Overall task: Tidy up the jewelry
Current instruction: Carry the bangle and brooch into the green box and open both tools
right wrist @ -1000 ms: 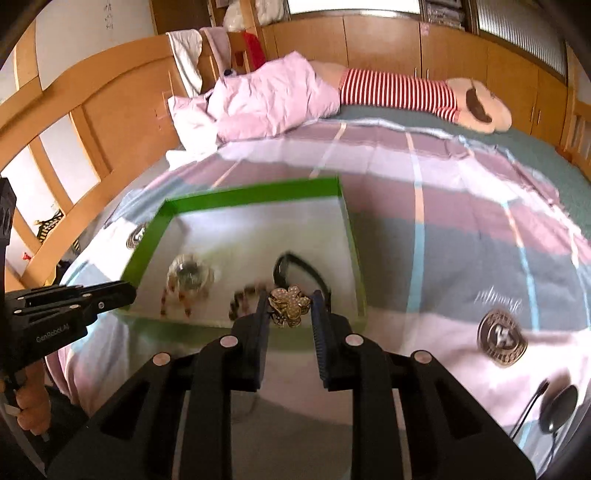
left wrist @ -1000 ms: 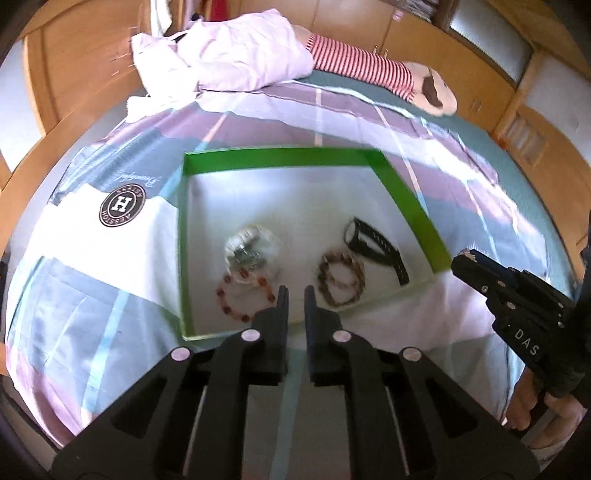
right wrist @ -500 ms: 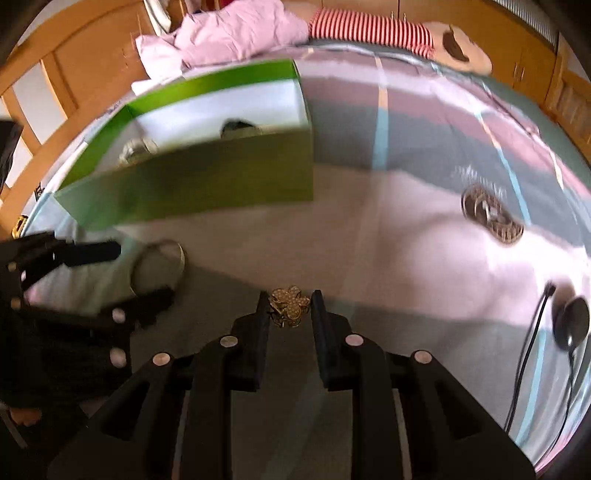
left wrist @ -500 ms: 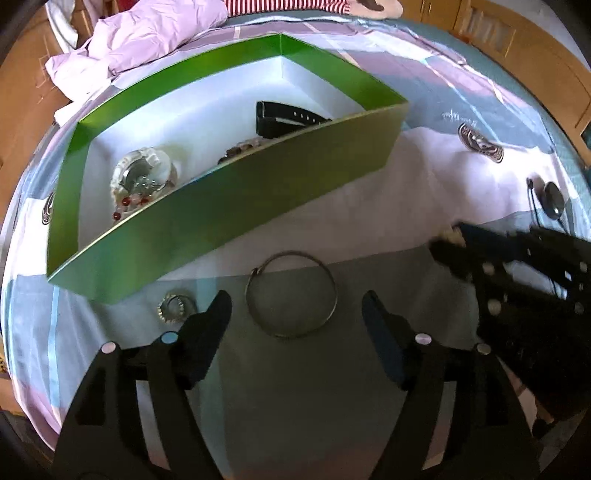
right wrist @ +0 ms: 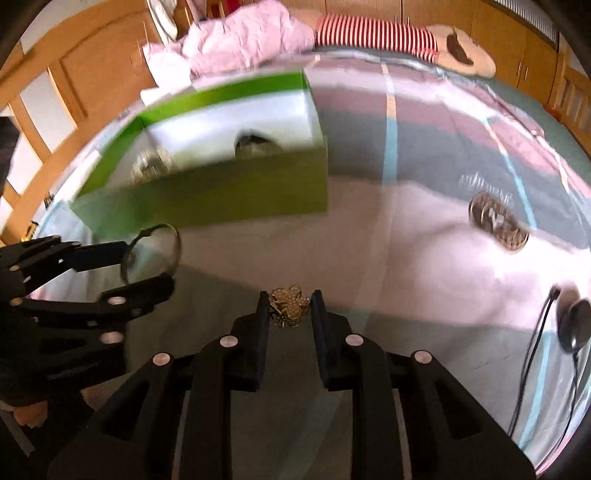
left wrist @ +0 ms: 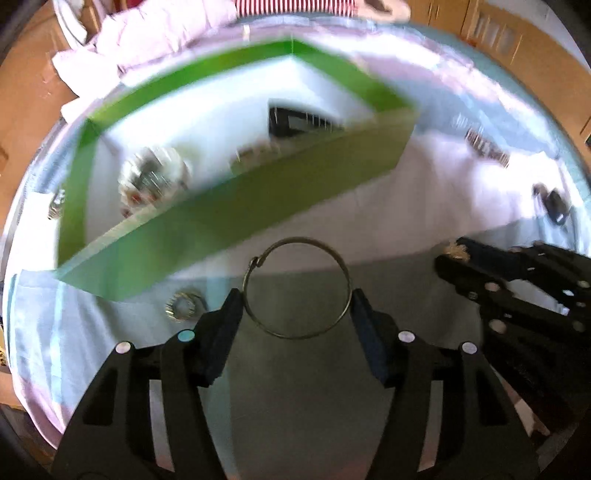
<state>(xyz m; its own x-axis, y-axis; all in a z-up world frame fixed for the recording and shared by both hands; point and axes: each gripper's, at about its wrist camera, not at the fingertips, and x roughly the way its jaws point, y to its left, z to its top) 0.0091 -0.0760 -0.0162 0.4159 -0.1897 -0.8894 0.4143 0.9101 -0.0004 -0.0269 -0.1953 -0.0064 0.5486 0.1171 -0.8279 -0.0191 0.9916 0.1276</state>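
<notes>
A thin metal bangle (left wrist: 297, 288) lies on the bedspread just in front of the green box (left wrist: 236, 218). My left gripper (left wrist: 297, 306) has its fingertips against both sides of the bangle; it also shows in the right wrist view (right wrist: 147, 254). My right gripper (right wrist: 289, 308) is shut on a gold flower brooch (right wrist: 290, 304) and holds it above the bedspread, right of the box (right wrist: 221, 192). The box holds a bead bracelet, a clear round case (left wrist: 153, 177) and a black band (left wrist: 299, 123).
A small gold ring-like piece (left wrist: 183, 306) lies on the bedspread left of the bangle. Black earphones and cable (right wrist: 569, 328) lie at the right. Pink bedding (right wrist: 240, 44) and a striped plush toy (right wrist: 373, 31) lie at the head of the bed.
My left gripper has come down and narrowed onto the bangle. My right gripper, still holding the brooch, has stayed low in front of the box.
</notes>
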